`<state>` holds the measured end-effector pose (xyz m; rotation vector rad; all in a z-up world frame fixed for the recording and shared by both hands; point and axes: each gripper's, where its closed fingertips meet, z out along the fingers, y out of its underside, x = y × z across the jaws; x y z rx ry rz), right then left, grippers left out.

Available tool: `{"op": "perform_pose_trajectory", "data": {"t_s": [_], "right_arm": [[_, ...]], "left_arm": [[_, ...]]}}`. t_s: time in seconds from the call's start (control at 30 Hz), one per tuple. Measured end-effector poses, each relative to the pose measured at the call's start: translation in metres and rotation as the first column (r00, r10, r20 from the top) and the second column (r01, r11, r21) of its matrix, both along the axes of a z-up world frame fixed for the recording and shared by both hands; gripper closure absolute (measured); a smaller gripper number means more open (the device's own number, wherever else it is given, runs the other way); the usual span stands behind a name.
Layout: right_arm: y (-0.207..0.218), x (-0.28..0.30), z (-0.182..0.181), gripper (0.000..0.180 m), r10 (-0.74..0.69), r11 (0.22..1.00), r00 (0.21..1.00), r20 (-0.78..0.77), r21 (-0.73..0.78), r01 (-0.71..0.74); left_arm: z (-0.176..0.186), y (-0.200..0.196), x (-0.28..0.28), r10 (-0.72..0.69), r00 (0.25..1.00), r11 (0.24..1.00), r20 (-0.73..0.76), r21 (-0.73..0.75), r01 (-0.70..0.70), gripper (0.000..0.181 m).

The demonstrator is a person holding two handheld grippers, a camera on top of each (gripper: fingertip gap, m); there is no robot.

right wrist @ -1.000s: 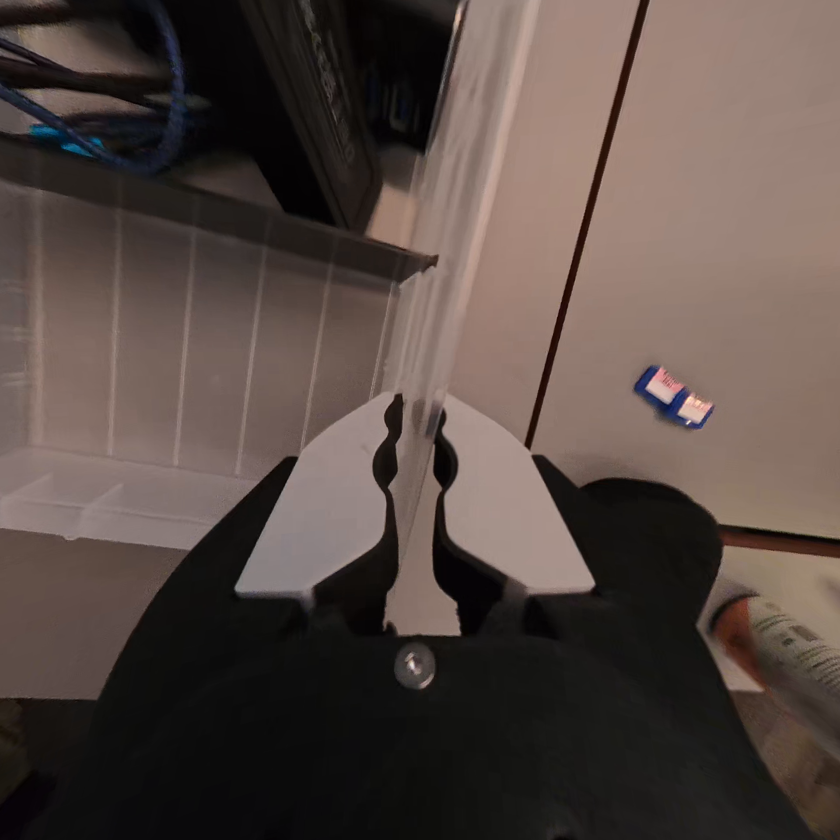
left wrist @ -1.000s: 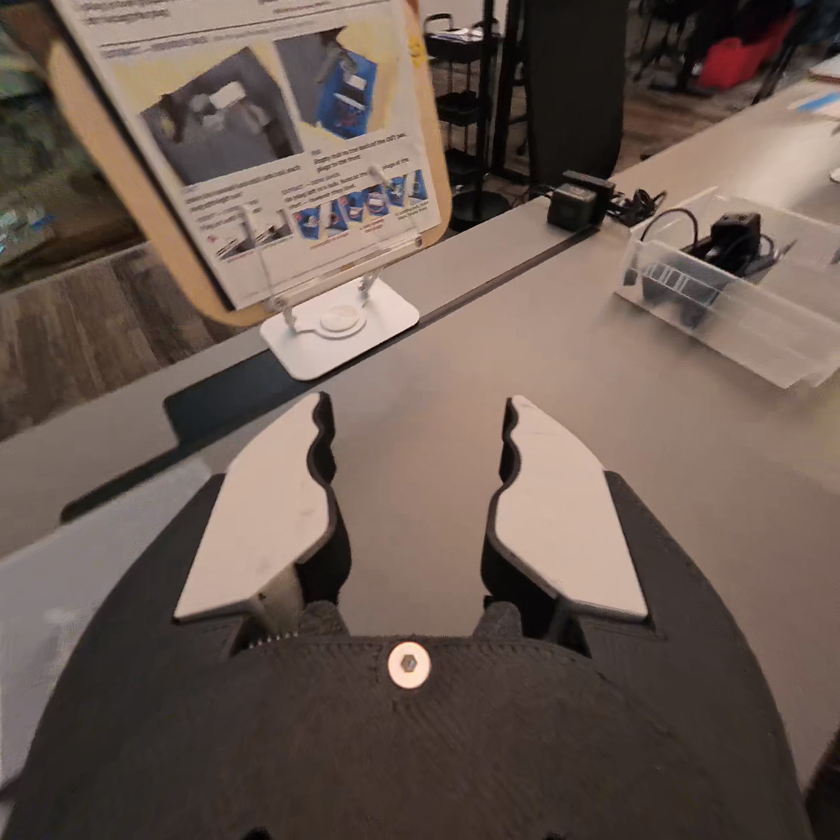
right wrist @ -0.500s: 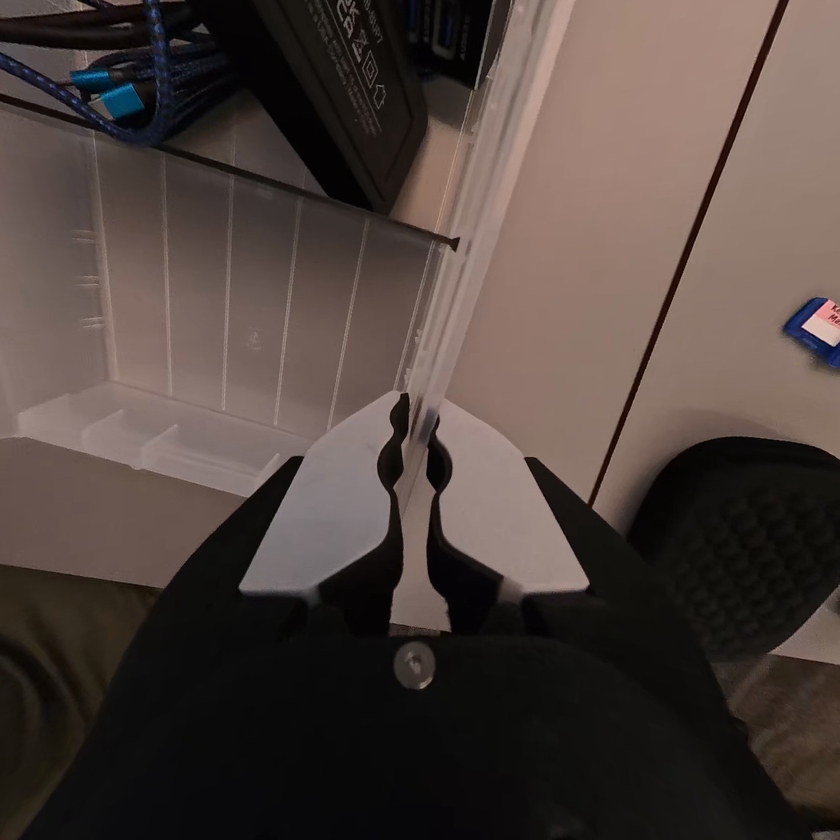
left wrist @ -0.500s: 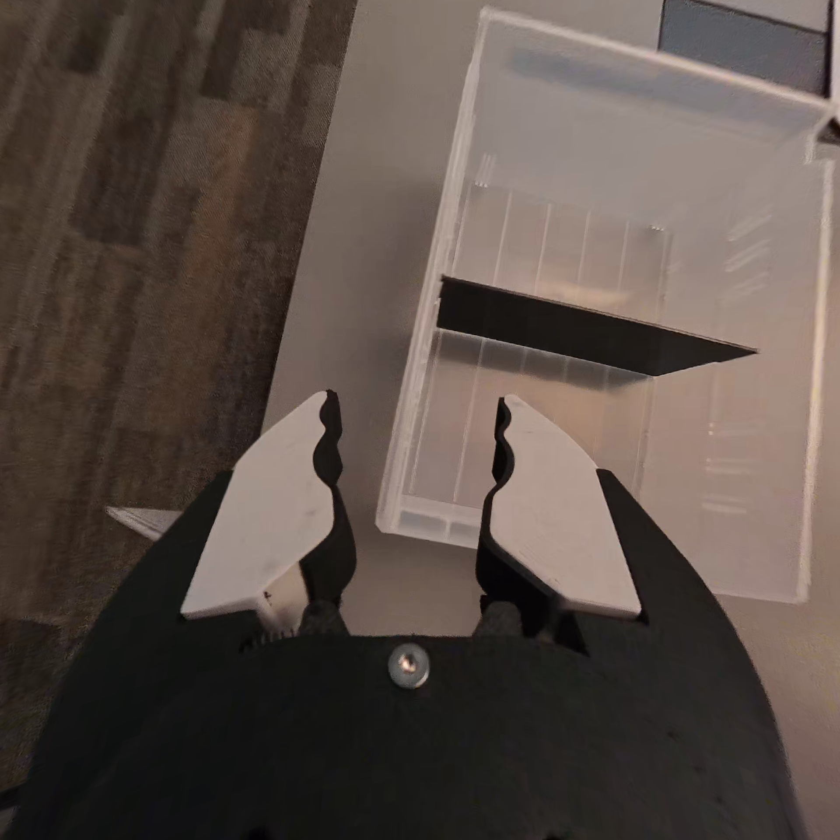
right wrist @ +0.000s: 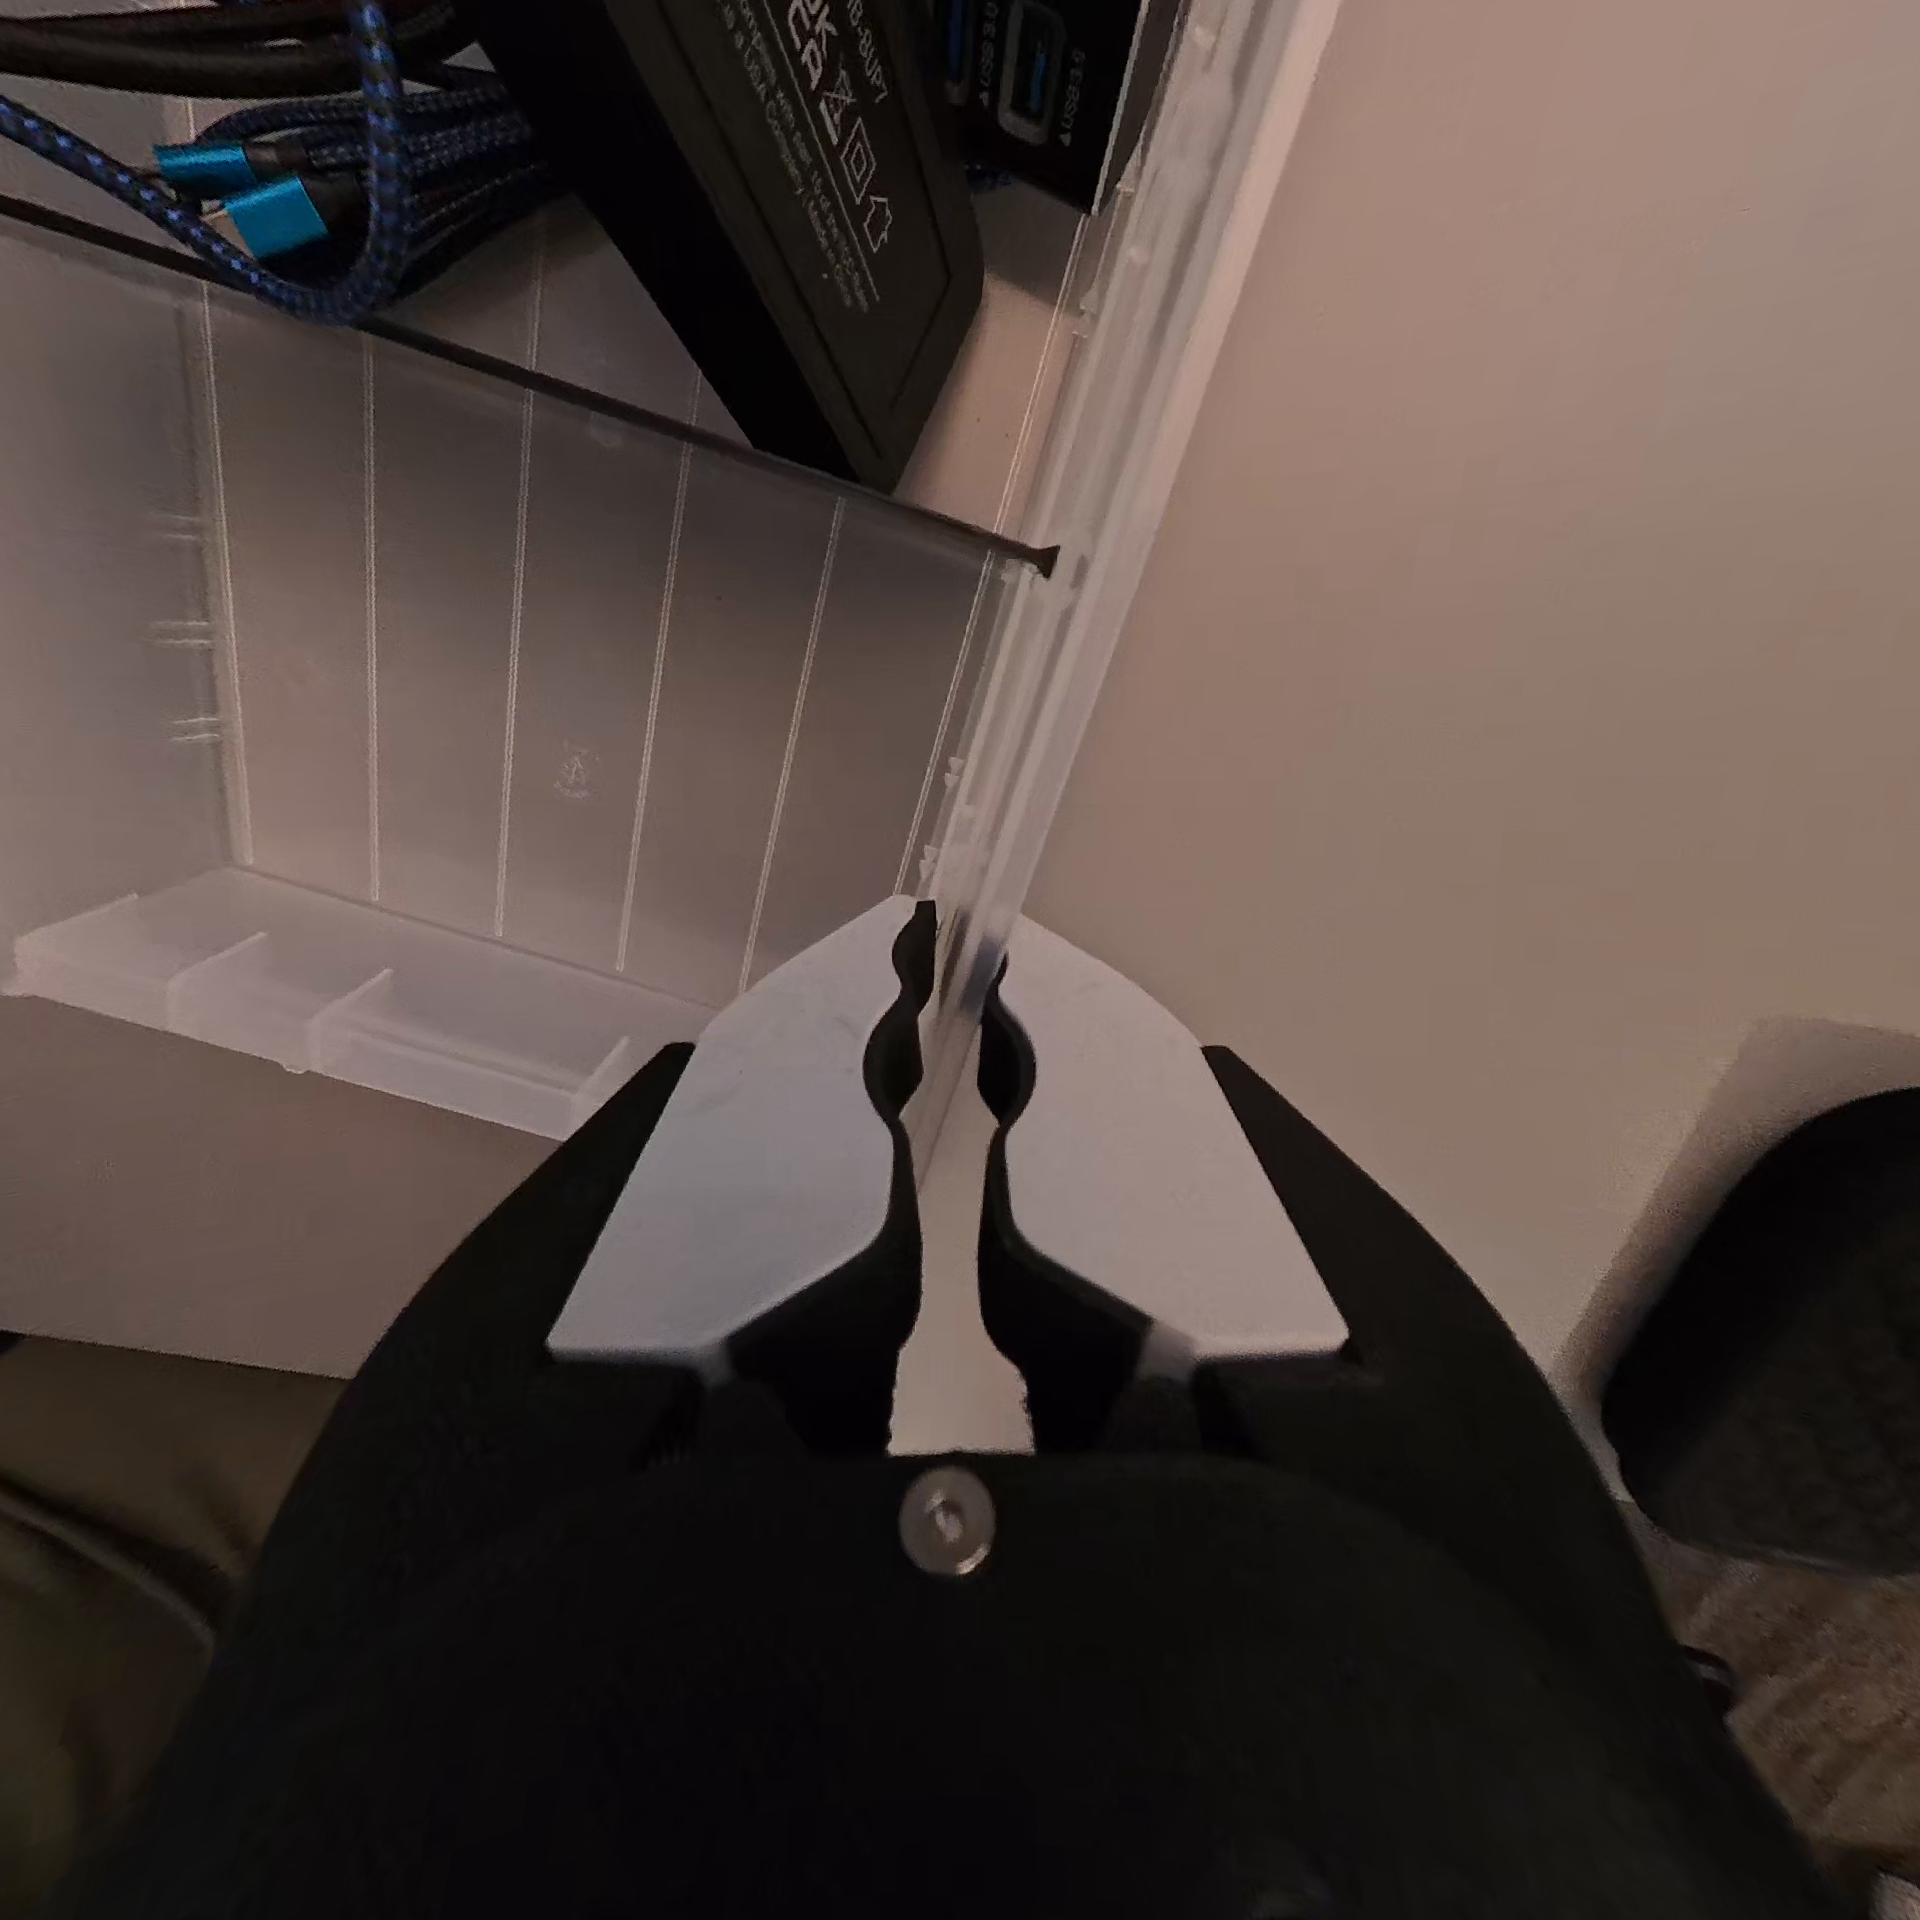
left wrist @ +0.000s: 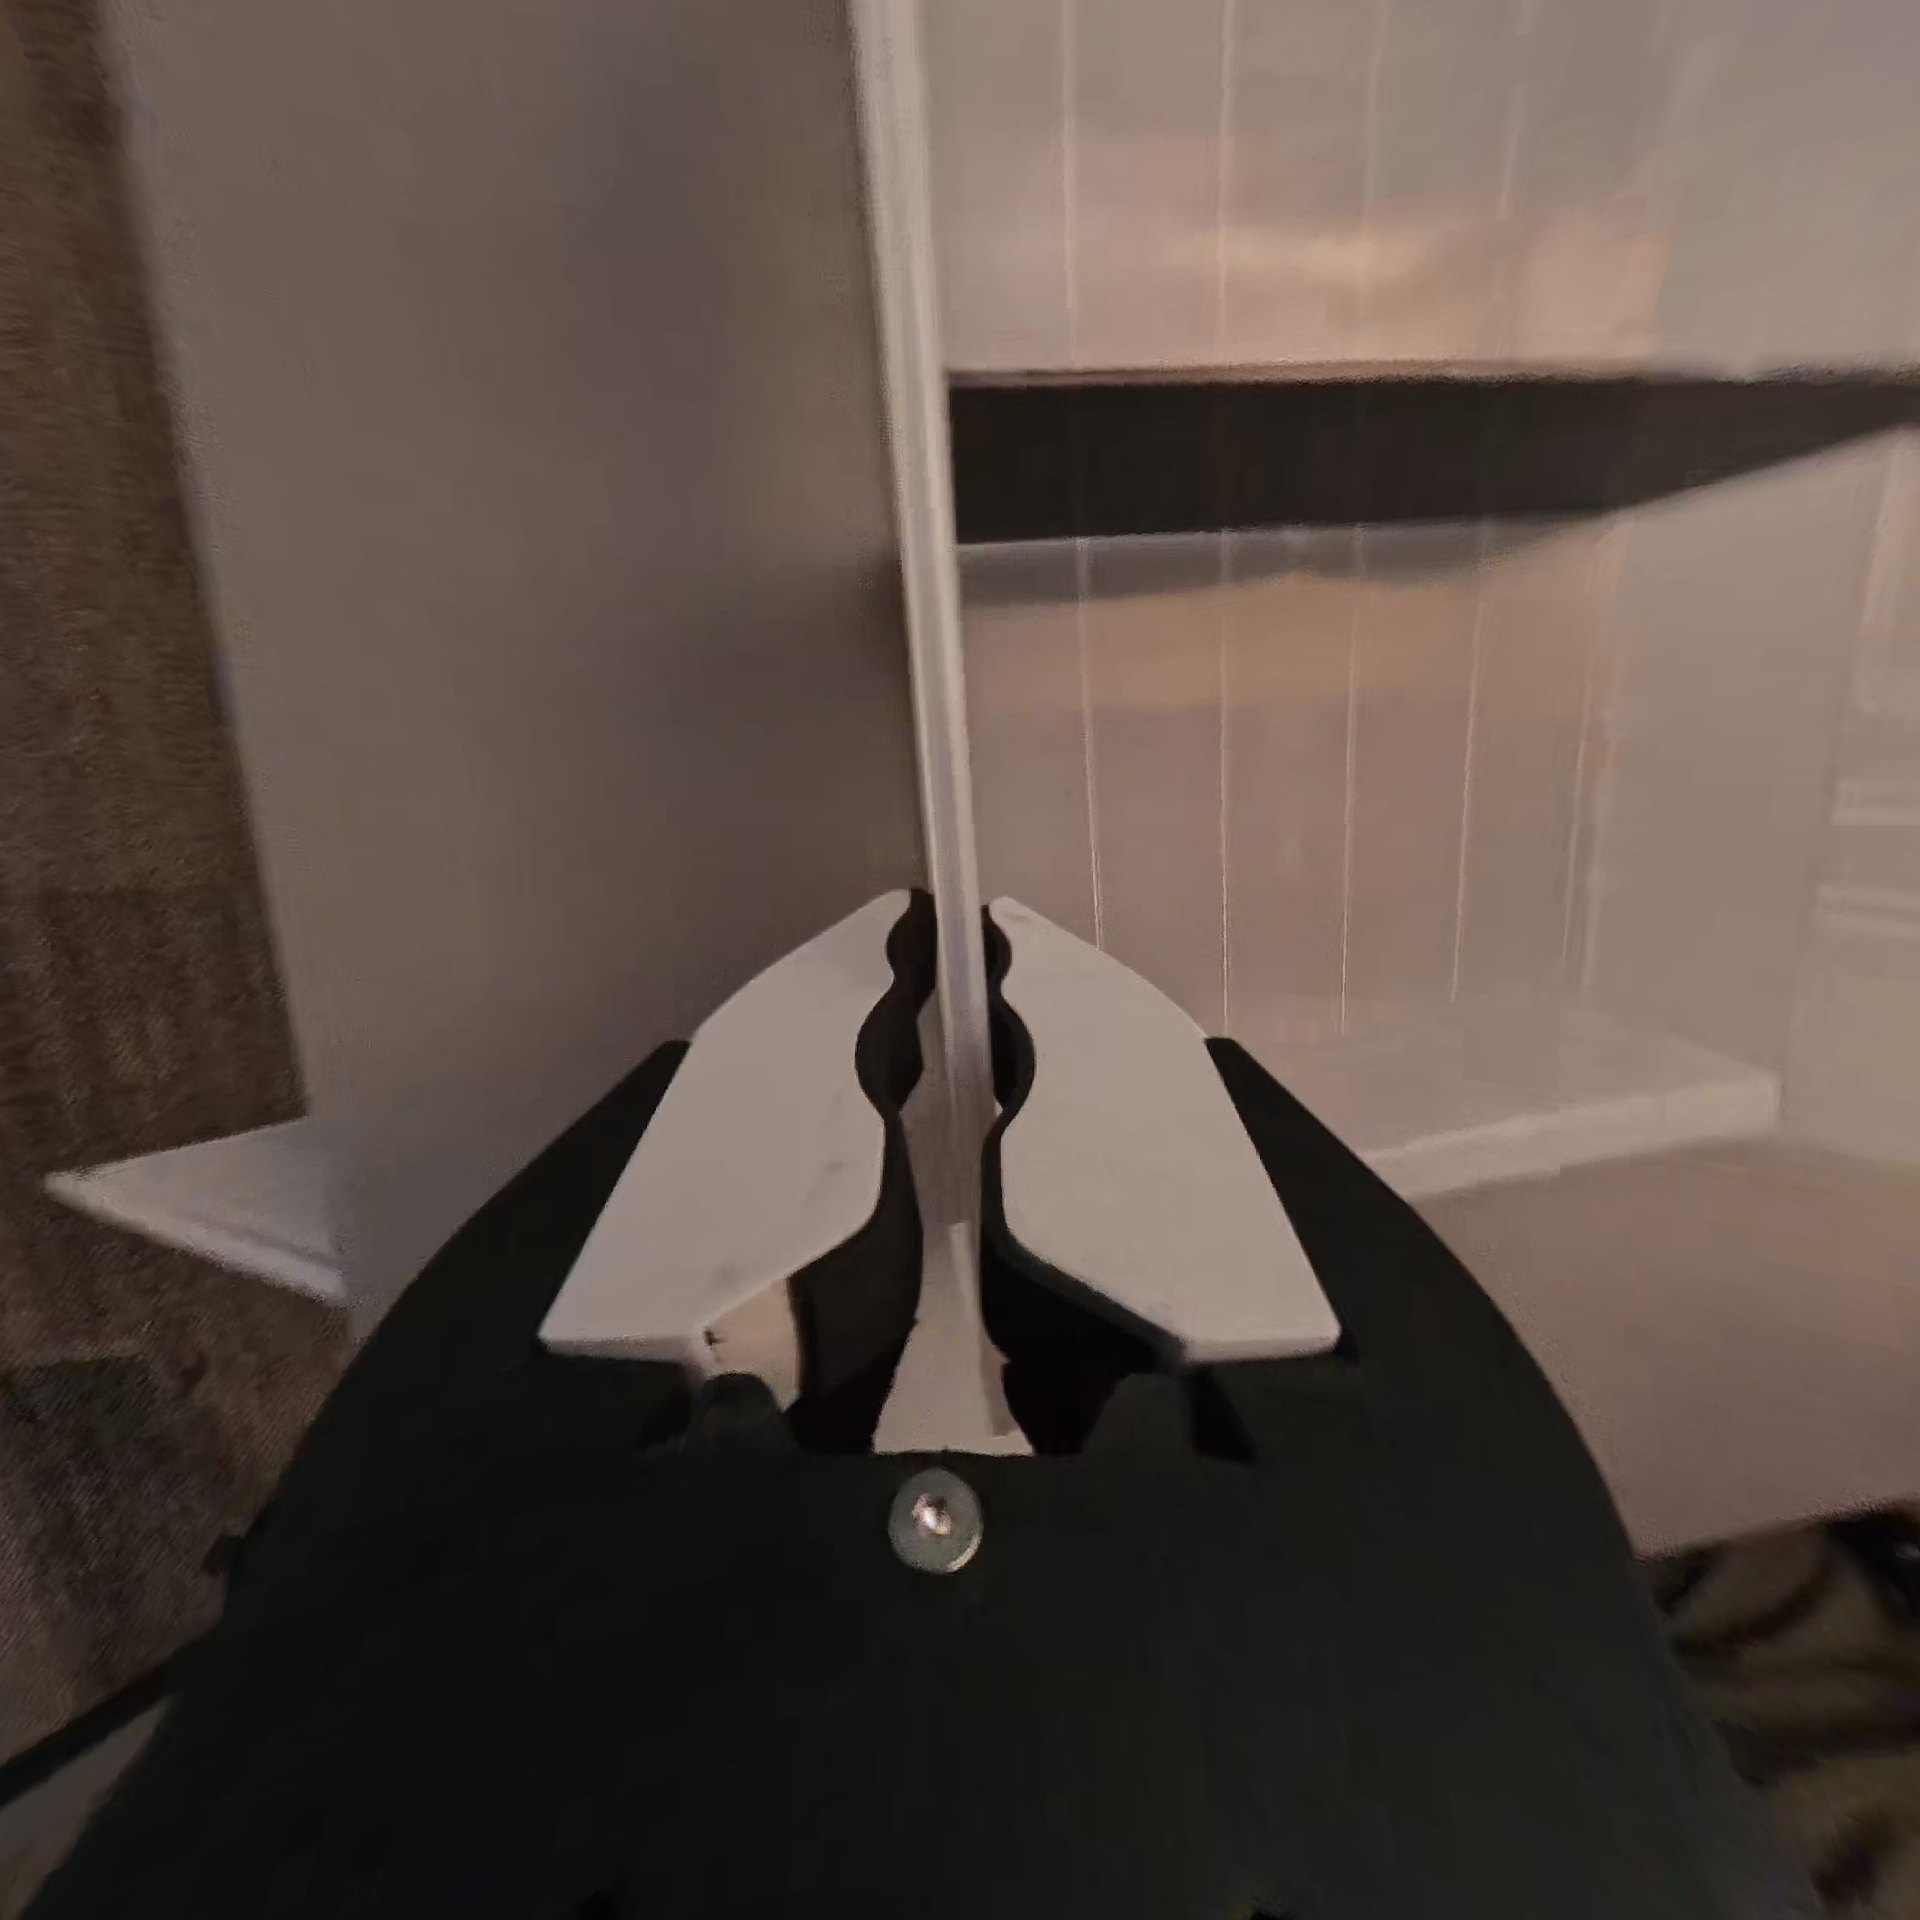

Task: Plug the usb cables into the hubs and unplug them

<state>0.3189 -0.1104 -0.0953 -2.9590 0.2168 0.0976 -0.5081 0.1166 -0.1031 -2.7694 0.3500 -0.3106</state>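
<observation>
1. The left gripper (left wrist: 951, 914) is closed on the left wall of a clear plastic bin (left wrist: 1351, 779). One finger is outside the wall and the other finger is inside it, and the wall goes straight between the two.
2. The right gripper (right wrist: 961, 920) is closed on the right wall of the same bin (right wrist: 520, 675). The thin wall runs between its fingers and leans away toward the upper right.
3. The bin stands on a pale table (right wrist: 1507, 520), near the table edge that is closest to the grippers.
4. A dark divider (left wrist: 1403, 457) crosses the bin from wall to wall. In the right wrist view it shows as a thin dark line (right wrist: 623, 416). The compartment on the near side of it, next to the grippers, holds nothing that I can see.
5. Beyond the divider, a black hub (right wrist: 821, 208) lies at an angle against the right wall. A second black piece with blue ports (right wrist: 1029, 83) is just beside it, at the far right corner of the bin.
6. The cables (right wrist: 343, 197), braided in blue and black with light blue plugs, lie coiled to the left of the hub, in the same far compartment. I cannot tell if any of them is plugged in.
7. A dark round object (right wrist: 1787, 1340) lies at the near right edge of the table, well apart from the bin.
8. Brown floor (left wrist: 114, 831) shows past the left edge of the table.
</observation>
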Motion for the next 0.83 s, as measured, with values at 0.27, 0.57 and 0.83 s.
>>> {"op": "perform_pose_trajectory", "data": {"t_s": [0.27,0.57,0.83], "right_arm": [[0.033,-0.061,0.0,0.173,0.083,0.996,0.996,0.017,-0.019,-0.082],[0.049,-0.104,0.0,0.171,0.163,0.985,0.986,0.038,-0.063,-0.16],[0.049,-0.118,0.009,0.164,0.217,0.975,0.972,0.088,-0.057,-0.213]], "left_arm": [[-0.003,-0.005,0.076,-0.259,0.939,0.963,-0.226,-0.14,0.232,0.169],[-0.004,-0.038,0.165,-0.449,0.84,0.883,-0.305,-0.293,0.366,0.164],[0.001,-0.065,0.216,-0.555,0.708,0.831,-0.436,-0.325,0.452,0.144]]}}
